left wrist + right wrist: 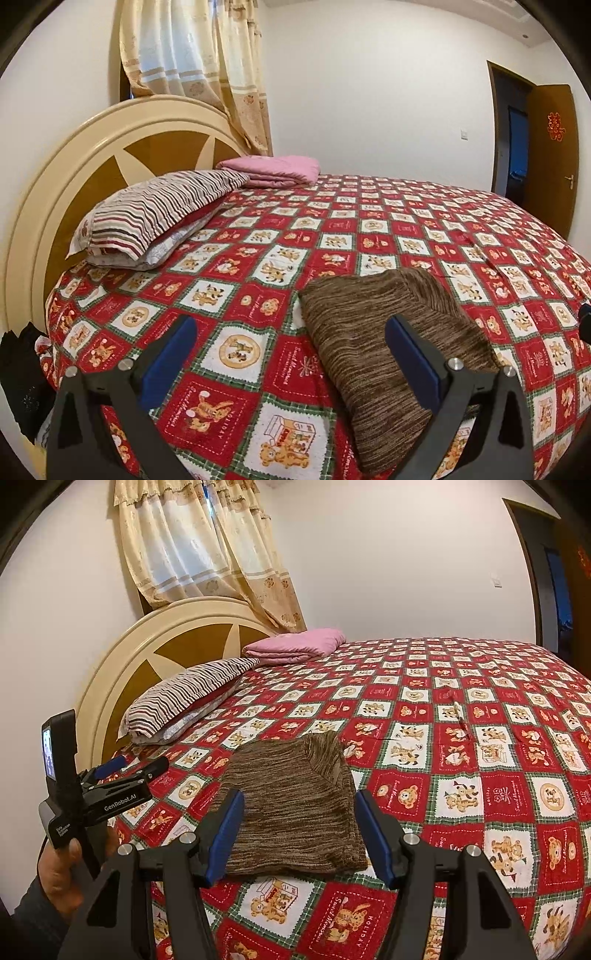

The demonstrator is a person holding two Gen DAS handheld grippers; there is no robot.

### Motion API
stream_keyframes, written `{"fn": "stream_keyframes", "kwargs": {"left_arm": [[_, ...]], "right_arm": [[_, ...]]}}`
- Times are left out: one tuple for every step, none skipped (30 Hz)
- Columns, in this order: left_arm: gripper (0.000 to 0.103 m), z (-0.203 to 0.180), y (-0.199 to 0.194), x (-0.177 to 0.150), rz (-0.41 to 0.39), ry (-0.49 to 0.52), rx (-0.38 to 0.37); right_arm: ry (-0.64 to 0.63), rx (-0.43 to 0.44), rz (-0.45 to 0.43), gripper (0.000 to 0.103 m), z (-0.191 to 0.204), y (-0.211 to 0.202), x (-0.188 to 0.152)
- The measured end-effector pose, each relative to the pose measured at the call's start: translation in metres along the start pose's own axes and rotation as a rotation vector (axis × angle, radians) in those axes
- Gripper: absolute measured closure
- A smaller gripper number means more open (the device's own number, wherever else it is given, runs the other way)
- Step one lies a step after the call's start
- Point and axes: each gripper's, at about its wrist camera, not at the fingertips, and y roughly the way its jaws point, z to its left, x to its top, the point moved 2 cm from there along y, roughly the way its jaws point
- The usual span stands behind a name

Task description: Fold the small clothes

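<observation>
A brown knitted garment (384, 354) lies folded flat on the red patterned bedspread (258, 280); it also shows in the right wrist view (295, 812). My left gripper (291, 332) is open and empty, held above the bed with the garment under its right finger. My right gripper (299, 808) is open and empty, its blue-padded fingers either side of the garment's near edge, above it. The left gripper also shows in the right wrist view (136, 766), held in a hand to the left of the garment.
A striped pillow (159, 214) and a folded pink blanket (273, 168) lie at the headboard (74, 166). A curtain (195, 62) hangs behind. An open brown door (550, 155) is at the far right. Dark cloth (22, 384) hangs off the bed's left side.
</observation>
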Motion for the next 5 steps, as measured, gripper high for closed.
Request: {"fn": "stream_keyframes", "kwargs": {"left_arm": [[0.0, -0.0001, -0.0001, 0.0002, -0.003, 0.001, -0.001], [0.0, -0.0001, -0.0002, 0.0004, -0.007, 0.002, -0.002], [0.0, -0.0004, -0.0004, 0.0008, -0.011, 0.004, 0.001], [0.0, -0.0005, -0.0006, 0.0004, -0.012, 0.007, -0.001], [0.0, -0.0007, -0.0007, 0.0003, -0.01, 0.006, -0.003]], "right_arm": [[0.0, 0.0, 0.002, 0.04, 0.0001, 0.0001, -0.0002], [0.0, 0.001, 0.003, 0.04, 0.0003, 0.0, -0.0003], [0.0, 0.0, 0.003, 0.04, 0.0003, -0.0001, -0.0002], [0.0, 0.0, 0.003, 0.04, 0.0003, 0.0, -0.0002], [-0.001, 0.0, 0.005, 0.04, 0.0004, -0.0001, -0.0005]]}}
